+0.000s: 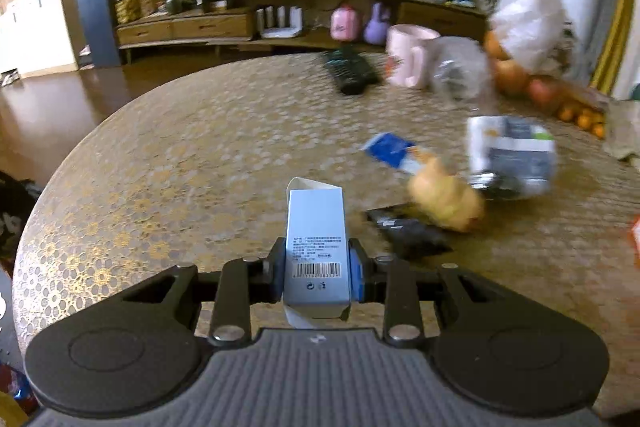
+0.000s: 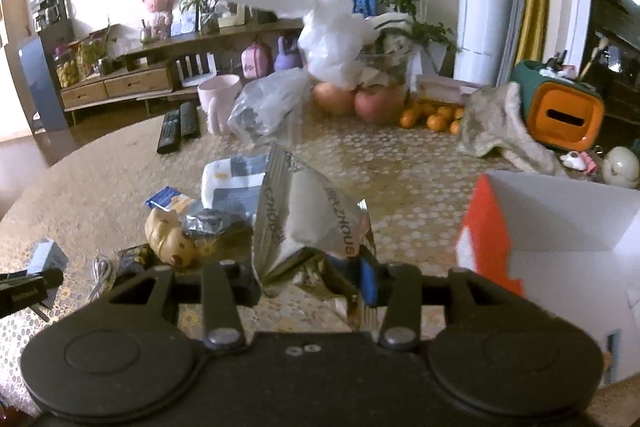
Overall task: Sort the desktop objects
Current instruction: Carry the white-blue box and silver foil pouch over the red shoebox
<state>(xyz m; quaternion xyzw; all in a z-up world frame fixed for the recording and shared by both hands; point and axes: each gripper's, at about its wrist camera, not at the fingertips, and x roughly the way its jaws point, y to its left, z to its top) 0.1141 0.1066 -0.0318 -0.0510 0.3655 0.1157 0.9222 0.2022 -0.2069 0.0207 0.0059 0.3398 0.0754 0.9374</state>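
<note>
My left gripper (image 1: 317, 273) is shut on a small pale blue carton (image 1: 316, 239) with a barcode, held above the patterned table (image 1: 168, 155). In the right wrist view my right gripper (image 2: 311, 281) is shut on a crumpled silver foil snack bag (image 2: 304, 227), lifted over the table. The same blue carton (image 2: 47, 259) shows at the far left edge with the left gripper's finger. On the table lie a yellow toy figure (image 1: 444, 197), a blue sachet (image 1: 390, 149), a dark packet (image 1: 408, 233) and a blue-white pack (image 1: 510, 155). An open white and orange box (image 2: 560, 247) stands at the right.
A pink mug (image 2: 218, 99), two remotes (image 2: 176, 125), a clear plastic bag (image 2: 268, 107), a white bag (image 2: 332, 43), apples (image 2: 376, 103), small oranges (image 2: 436, 119), a crumpled cloth (image 2: 500, 123) and a green-orange holder (image 2: 560, 107) crowd the far side. A white cable (image 2: 102, 273) lies near left.
</note>
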